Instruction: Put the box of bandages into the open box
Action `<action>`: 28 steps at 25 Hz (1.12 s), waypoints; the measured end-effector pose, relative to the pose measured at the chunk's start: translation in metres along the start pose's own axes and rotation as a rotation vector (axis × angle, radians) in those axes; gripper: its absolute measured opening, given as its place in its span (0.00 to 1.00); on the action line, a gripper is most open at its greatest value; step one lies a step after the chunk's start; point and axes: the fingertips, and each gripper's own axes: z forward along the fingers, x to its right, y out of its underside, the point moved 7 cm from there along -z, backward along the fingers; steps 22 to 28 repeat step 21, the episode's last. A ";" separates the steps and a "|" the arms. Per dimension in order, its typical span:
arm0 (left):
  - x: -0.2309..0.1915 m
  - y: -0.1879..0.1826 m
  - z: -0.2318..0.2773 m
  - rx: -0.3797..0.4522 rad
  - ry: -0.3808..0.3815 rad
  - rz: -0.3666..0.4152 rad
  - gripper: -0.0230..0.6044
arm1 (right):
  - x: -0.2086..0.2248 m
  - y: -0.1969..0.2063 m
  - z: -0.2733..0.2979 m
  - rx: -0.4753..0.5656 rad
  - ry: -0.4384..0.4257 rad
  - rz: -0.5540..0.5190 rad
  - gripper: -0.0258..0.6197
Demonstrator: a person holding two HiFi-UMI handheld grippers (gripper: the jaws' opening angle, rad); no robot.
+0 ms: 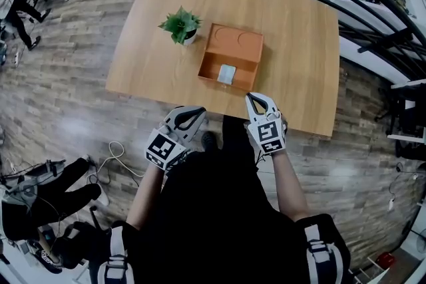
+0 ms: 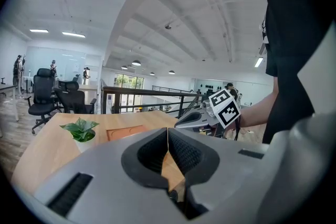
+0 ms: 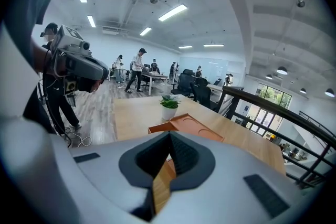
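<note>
Wooden office table (image 1: 299, 43): the box of bandages (image 1: 227, 74) lies inside the open box (image 1: 206, 66) beside a potted plant (image 1: 181, 24), while left gripper (image 1: 194, 114) and right gripper (image 1: 255, 100), both closed and empty, hover just off its near edge.

The box of bandages (image 1: 227, 74) is too small for its print to be read. In its own view, the right gripper (image 3: 169, 135) hides the near end of the open box (image 3: 195, 127).

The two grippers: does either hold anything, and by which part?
Nothing is held. The left gripper and the right gripper both have their jaws shut together, with nothing between them.
</note>
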 end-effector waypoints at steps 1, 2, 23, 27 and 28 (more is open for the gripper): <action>-0.001 0.000 0.001 0.000 -0.002 -0.002 0.08 | 0.001 -0.001 0.000 0.003 0.001 0.000 0.08; -0.001 0.000 0.001 0.001 -0.004 -0.002 0.08 | 0.001 -0.003 0.000 0.005 0.000 -0.002 0.08; -0.003 -0.002 -0.009 0.032 -0.012 -0.004 0.08 | -0.008 -0.018 -0.008 0.019 0.007 -0.032 0.08; -0.003 -0.002 -0.009 0.032 -0.012 -0.004 0.08 | -0.008 -0.018 -0.008 0.019 0.007 -0.032 0.08; -0.003 -0.002 -0.009 0.032 -0.012 -0.004 0.08 | -0.008 -0.018 -0.008 0.019 0.007 -0.032 0.08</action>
